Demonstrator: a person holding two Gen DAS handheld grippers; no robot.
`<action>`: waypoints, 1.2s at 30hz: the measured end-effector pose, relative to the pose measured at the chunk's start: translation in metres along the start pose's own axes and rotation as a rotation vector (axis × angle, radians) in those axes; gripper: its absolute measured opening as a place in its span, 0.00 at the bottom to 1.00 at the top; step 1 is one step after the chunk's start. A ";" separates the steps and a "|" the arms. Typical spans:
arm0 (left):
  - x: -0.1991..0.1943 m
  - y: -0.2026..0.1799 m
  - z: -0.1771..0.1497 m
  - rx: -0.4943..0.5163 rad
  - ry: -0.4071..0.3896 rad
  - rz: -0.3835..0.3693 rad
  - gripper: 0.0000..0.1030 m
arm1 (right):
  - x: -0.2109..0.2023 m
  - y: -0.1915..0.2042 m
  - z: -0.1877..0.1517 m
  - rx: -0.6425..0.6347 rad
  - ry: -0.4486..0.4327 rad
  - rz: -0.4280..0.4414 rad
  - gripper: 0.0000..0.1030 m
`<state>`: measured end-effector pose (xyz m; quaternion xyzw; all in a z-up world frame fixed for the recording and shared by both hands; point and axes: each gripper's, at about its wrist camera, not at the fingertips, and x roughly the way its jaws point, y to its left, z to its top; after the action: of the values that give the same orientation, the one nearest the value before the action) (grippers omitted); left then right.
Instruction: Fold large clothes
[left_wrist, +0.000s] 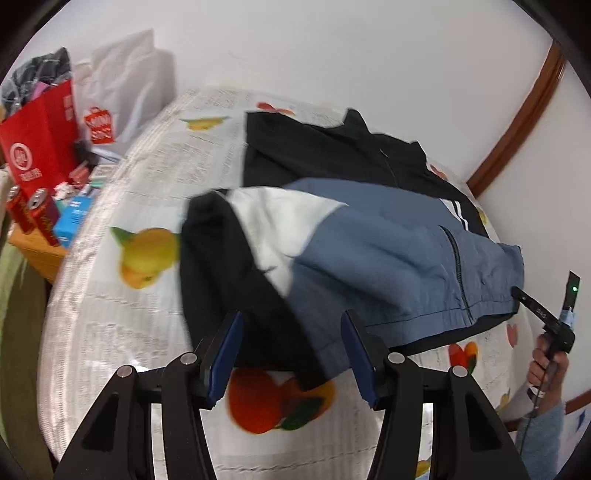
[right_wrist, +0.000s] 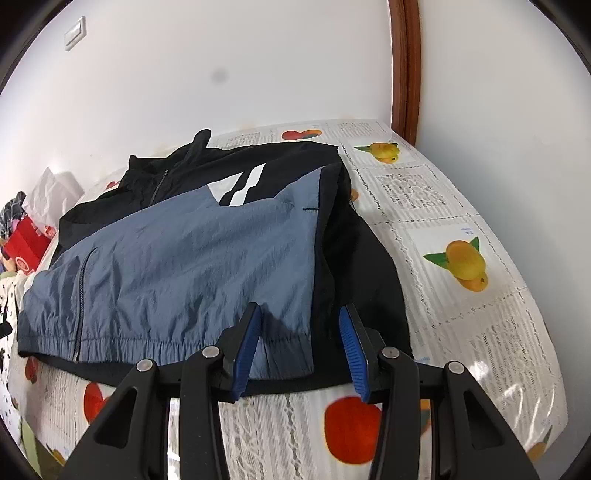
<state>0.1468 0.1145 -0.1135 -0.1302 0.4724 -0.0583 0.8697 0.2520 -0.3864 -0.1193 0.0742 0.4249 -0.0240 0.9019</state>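
A black, blue and white jacket lies on a table with a fruit-print cloth. One sleeve is folded across its front. My left gripper is open and empty, just above the folded sleeve's black cuff end. In the right wrist view the jacket lies flat, blue panel up, collar toward the wall. My right gripper is open and empty over the jacket's hem corner. The right gripper also shows in the left wrist view, at the jacket's far hem.
A red paper bag, white plastic bags, red cans and a blue box crowd a side table on the left. A white wall is behind, with a brown door frame on the right. The tablecloth extends right.
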 end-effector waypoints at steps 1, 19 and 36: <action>0.007 -0.003 0.001 0.003 0.014 -0.002 0.51 | 0.003 0.000 0.001 0.003 0.003 -0.006 0.42; 0.002 -0.028 0.060 0.101 -0.128 -0.060 0.11 | -0.027 0.024 0.030 -0.036 -0.129 0.007 0.08; 0.102 -0.016 0.134 0.104 -0.100 0.051 0.11 | 0.057 0.033 0.111 0.046 -0.169 0.018 0.08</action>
<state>0.3154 0.0987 -0.1219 -0.0758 0.4280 -0.0542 0.8990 0.3759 -0.3697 -0.0897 0.0966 0.3460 -0.0318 0.9327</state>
